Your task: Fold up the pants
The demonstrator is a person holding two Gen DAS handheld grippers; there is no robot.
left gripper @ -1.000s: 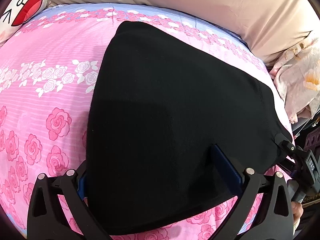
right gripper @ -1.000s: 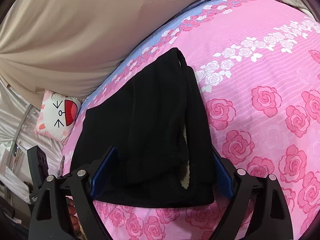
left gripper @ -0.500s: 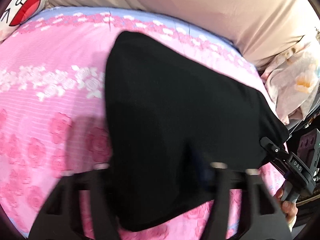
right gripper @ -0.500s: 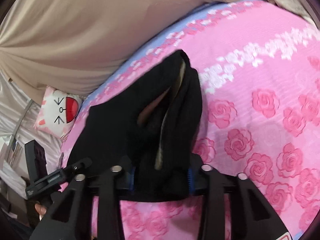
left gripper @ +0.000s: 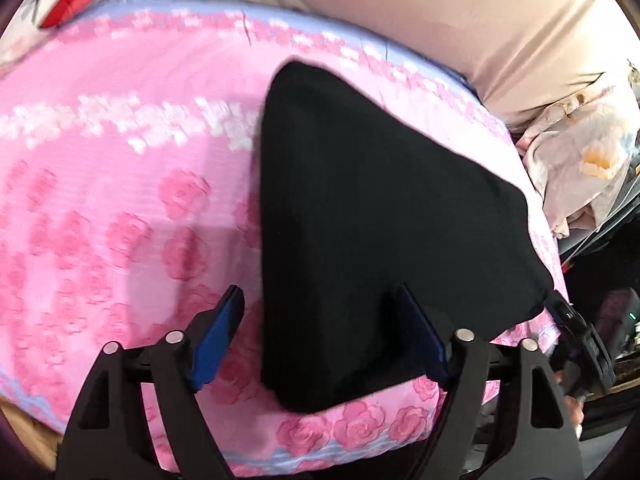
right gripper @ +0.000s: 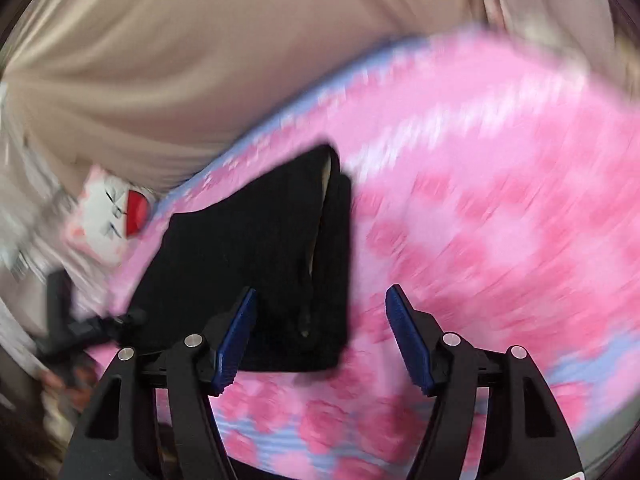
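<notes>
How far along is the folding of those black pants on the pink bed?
Mostly done, it seems: the black pants lie as a compact layered bundle on the rose bedspread. Right now the left gripper and right gripper have just opened their jaws and grip nothing. Possibly one last fold or tidying remains.

Bright, even daylight-type light in both views, no hard glare. Left wrist view: mild motion blur, rose print on the bedspread (left gripper: 120, 184) smeared toward the far edge; soft shadow on it just left of the black pants (left gripper: 380, 216), which read as flat black with no detail. Right wrist view: heavy motion blur, bedspread streaked diagonally, pillow (right gripper: 112, 216) smeared. Fingers (right gripper: 236, 340) stay sharp. Fisheye bends the edges, dark vignette in corners.
</notes>
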